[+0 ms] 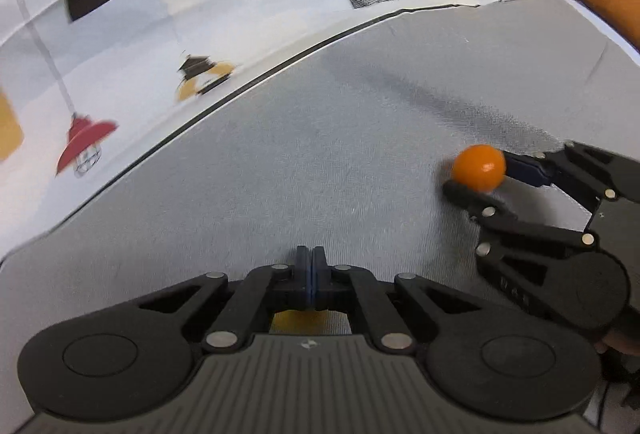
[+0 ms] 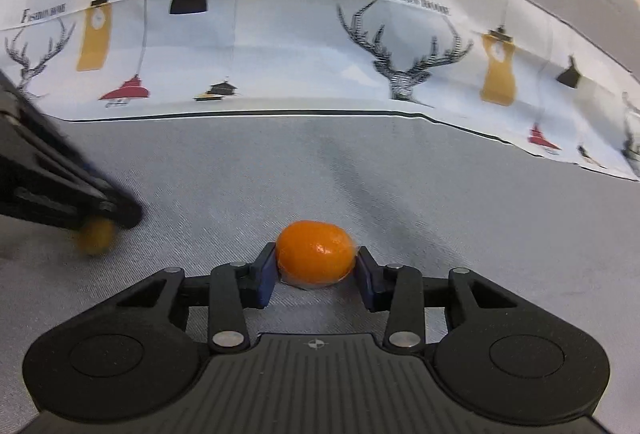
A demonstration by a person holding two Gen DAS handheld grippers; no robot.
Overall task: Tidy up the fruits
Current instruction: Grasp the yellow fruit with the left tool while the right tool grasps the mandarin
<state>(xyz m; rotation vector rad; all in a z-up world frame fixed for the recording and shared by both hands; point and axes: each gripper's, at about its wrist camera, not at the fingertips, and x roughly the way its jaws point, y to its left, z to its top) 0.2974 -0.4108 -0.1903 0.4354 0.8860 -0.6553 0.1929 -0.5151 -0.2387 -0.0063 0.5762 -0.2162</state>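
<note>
Right gripper (image 2: 316,268): pinching the orange fruit (image 2: 316,254) on the grey cloth (image 2: 480,234).
Left gripper (image 1: 311,266): jaws pressing fully together.

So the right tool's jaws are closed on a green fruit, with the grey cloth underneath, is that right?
Not quite: the fruit is orange, not green. The right wrist view shows it plainly. The rest holds: the right gripper has its jaws closed on the fruit from both sides, with the grey cloth underneath.
</note>
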